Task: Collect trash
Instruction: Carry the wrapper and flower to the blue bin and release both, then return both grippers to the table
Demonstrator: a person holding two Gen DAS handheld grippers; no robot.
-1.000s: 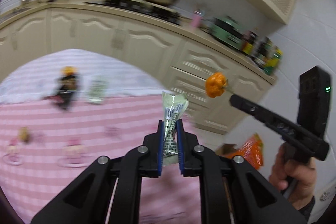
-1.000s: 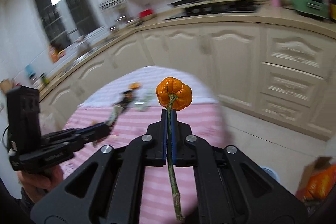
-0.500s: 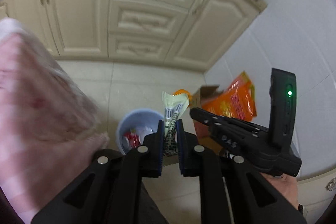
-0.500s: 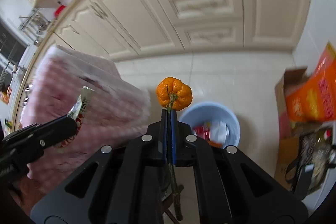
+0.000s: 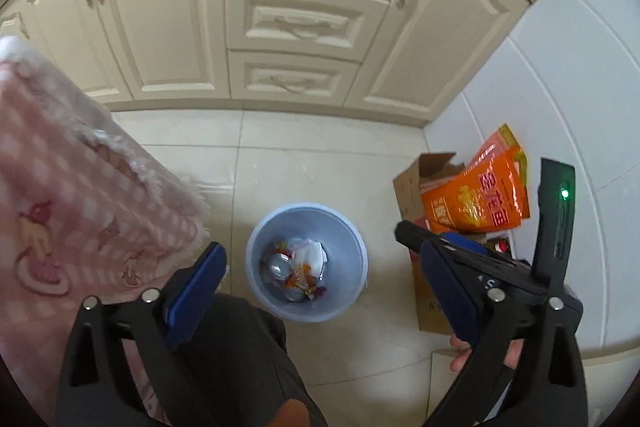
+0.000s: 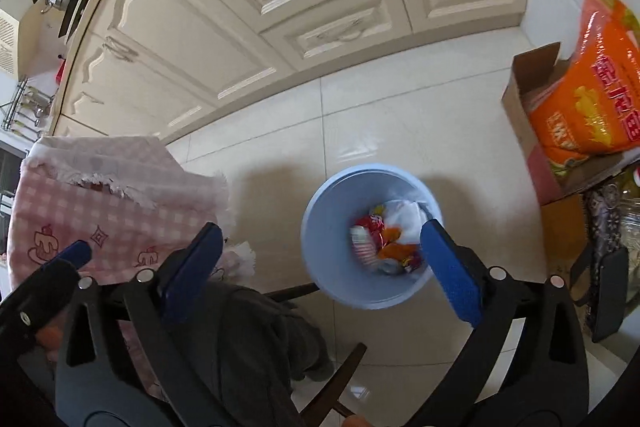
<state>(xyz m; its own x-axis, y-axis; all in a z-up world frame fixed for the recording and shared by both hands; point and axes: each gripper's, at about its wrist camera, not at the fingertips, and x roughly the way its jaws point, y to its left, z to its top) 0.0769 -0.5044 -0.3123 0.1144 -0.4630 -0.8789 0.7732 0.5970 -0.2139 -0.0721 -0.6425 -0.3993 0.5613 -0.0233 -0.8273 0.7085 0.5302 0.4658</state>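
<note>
Left gripper [image 5: 320, 267]: jaws just sprung wide, nothing between them; wrapper gone from the pads. Right gripper [image 6: 320, 247]: likewise just opened, empty; stemmed orange fruit no longer pinched. Both hanging over the blue bin [image 5: 256, 239] on the floor, beside the pink tablecloth's [image 5: 60, 167] corner. Trash [image 6: 380, 243] heaped on the bin's bottom; dropped pieces presumably among it. Load delivered, back to the table next.
</note>
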